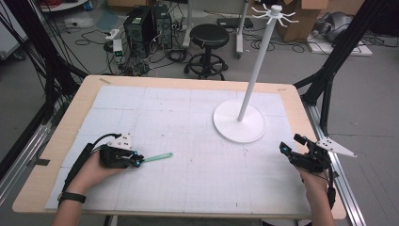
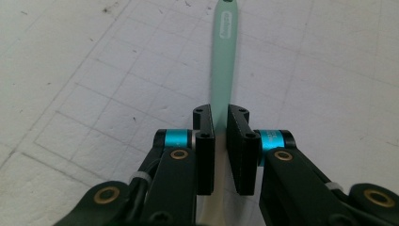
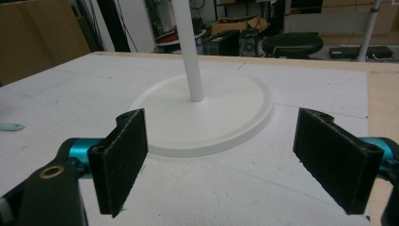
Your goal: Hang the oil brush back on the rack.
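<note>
A slim mint-green utensil (image 1: 157,157) lies on the white gridded mat at the front left, its handle pointing right. My left gripper (image 1: 137,161) is shut on its near end; in the left gripper view the green handle (image 2: 222,61) runs away from between the closed jaws of that gripper (image 2: 220,123). A white stand with a round base (image 1: 239,122), a tall pole and hooks at the top stands at the right of the mat. My right gripper (image 1: 292,143) hovers open near the table's right edge; seen through the right gripper view, its jaws (image 3: 219,146) stand wide with the stand's base (image 3: 207,117) beyond.
The wooden table (image 1: 56,141) carries the white mat (image 1: 188,141). Behind it on the floor are a black stool (image 1: 209,37), computer towers (image 1: 146,23) and cables. Black frame struts rise at both sides.
</note>
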`<state>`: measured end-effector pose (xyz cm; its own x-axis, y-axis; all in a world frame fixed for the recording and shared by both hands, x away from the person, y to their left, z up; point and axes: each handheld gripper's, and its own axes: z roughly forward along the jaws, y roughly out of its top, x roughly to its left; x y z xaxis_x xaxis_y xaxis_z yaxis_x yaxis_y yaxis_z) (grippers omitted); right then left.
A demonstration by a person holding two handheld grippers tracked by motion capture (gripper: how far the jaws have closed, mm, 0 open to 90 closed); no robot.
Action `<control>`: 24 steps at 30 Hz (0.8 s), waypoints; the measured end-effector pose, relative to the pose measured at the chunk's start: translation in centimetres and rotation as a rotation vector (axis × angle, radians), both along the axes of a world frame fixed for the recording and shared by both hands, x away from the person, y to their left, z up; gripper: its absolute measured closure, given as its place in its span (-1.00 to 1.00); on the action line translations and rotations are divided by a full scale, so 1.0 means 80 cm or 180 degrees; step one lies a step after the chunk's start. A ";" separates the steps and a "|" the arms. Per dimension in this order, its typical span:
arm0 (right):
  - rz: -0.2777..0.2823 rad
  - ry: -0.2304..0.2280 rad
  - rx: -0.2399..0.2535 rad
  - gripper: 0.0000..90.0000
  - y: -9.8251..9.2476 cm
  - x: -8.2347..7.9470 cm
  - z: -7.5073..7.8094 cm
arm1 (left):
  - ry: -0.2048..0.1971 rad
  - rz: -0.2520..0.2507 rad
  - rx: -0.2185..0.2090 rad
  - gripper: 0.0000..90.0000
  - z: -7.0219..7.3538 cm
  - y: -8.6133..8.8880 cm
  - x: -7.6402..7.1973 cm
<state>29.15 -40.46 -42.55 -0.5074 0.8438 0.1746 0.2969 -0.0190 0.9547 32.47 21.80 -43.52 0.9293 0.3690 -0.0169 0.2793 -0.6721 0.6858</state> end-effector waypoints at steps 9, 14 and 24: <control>-0.0025 -0.0023 0.0026 -0.62 -0.003 0.000 0.001 | -0.0101 0.0001 -0.0234 0.83 0.013 -0.007 -0.001; -0.0039 -0.0039 0.0028 -0.62 -0.003 -0.001 0.001 | -0.0247 0.0034 -0.0586 0.83 0.040 -0.010 -0.001; -0.0042 -0.0028 0.0040 -0.61 -0.003 -0.002 0.002 | -0.0389 0.0127 -0.0931 0.83 0.087 -0.032 0.008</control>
